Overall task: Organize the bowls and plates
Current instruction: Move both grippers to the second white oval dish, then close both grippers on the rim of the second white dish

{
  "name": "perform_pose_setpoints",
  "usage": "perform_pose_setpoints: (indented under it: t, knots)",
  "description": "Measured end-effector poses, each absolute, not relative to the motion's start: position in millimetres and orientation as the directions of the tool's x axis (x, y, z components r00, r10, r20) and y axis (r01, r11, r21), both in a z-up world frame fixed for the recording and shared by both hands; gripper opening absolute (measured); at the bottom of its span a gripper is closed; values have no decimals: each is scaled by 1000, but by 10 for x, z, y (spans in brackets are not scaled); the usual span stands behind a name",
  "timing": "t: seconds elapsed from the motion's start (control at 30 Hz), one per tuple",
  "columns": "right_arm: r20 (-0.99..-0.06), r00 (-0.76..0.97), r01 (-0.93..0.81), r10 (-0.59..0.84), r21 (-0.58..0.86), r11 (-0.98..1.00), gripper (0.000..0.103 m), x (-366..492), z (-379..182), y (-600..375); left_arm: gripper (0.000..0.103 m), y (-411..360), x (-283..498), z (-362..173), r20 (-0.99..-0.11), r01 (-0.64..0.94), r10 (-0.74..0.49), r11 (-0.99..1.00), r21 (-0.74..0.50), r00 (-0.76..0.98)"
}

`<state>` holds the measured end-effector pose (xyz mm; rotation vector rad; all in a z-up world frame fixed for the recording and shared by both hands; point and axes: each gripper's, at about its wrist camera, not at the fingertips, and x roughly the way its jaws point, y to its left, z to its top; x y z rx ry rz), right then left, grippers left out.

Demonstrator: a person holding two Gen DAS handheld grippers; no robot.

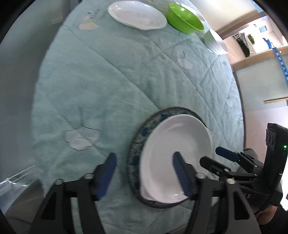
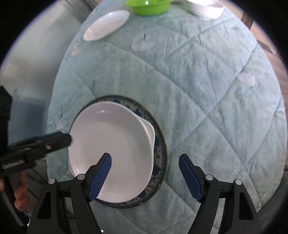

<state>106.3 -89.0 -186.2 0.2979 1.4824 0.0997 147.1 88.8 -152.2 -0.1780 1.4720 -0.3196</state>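
A white dish (image 1: 177, 153) (image 2: 111, 149) rests on a blue patterned plate (image 1: 138, 142) (image 2: 158, 153) near the table's front edge. My left gripper (image 1: 144, 171) is open, its jaws straddling the near left rim of the stack; it enters the right wrist view (image 2: 54, 140) from the left. My right gripper (image 2: 144, 172) is open above the stack's right side; it appears in the left wrist view (image 1: 217, 158) at the right. At the far side lie a white oval plate (image 1: 136, 15) (image 2: 106, 25), a green bowl (image 1: 185, 18) (image 2: 149, 6) and white bowls (image 1: 216, 42) (image 2: 207, 9).
A quilted light-green cloth (image 1: 117, 81) (image 2: 198, 90) covers the round table. A clear plastic item (image 1: 18, 180) sits at the lower left edge. Wooden shelves (image 1: 252, 46) stand beyond the table at the right.
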Motion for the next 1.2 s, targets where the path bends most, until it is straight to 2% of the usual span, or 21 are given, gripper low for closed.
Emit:
perform_pose_setpoints:
  t: [0.1,0.17,0.23,0.43,0.57,0.67,0.7,0.73,0.8,0.87,1.03,1.2]
  knots:
    - [-958,81,108,276,284,953,79,1097,-1914,-800,67,921,1490,-1601,-937,96,-349,934,-345,27]
    - [-964,85,106,253,261,959,79,1127,-1919,-747,54,923,1507,-1681,-921,85,-389,918,-388,-8]
    - [-965,87,103,246,255,962,79,1154,-1917,-728,49,927,1519,-1728,-923,90,-385,918,-385,-19]
    - [-966,86,103,242,251,963,80,1271,-1929,-707,49,878,1615,-1734,-928,97,-372,924,-370,6]
    - [-953,120,97,279,291,952,79,1355,-1886,-799,49,935,1767,-1670,-913,74,-406,913,-402,39]
    - [-949,200,91,242,264,960,83,1464,-1683,-963,59,1028,1952,-1473,-908,57,-400,917,-396,123]
    - [-943,237,90,232,259,962,83,1542,-1580,-1030,65,1063,2043,-1379,-904,54,-400,917,-396,155]
    - [-938,261,86,230,260,962,86,1613,-1504,-1074,71,1086,2137,-1295,-897,55,-402,915,-399,182]
    - [-922,305,56,240,269,962,93,1883,-1333,-1126,76,1116,2405,-1119,-883,61,-404,914,-402,237]
    - [-904,316,23,287,309,951,100,2197,-1257,-1103,76,1124,2689,-984,-882,68,-389,920,-385,268]
    - [-861,311,-9,402,420,907,100,2895,-1338,-1027,74,1250,3533,-967,-894,63,-350,936,-347,280]
    - [-876,301,49,376,408,912,100,3452,-1733,-984,69,1289,4171,-1226,-922,63,-307,952,-301,237]
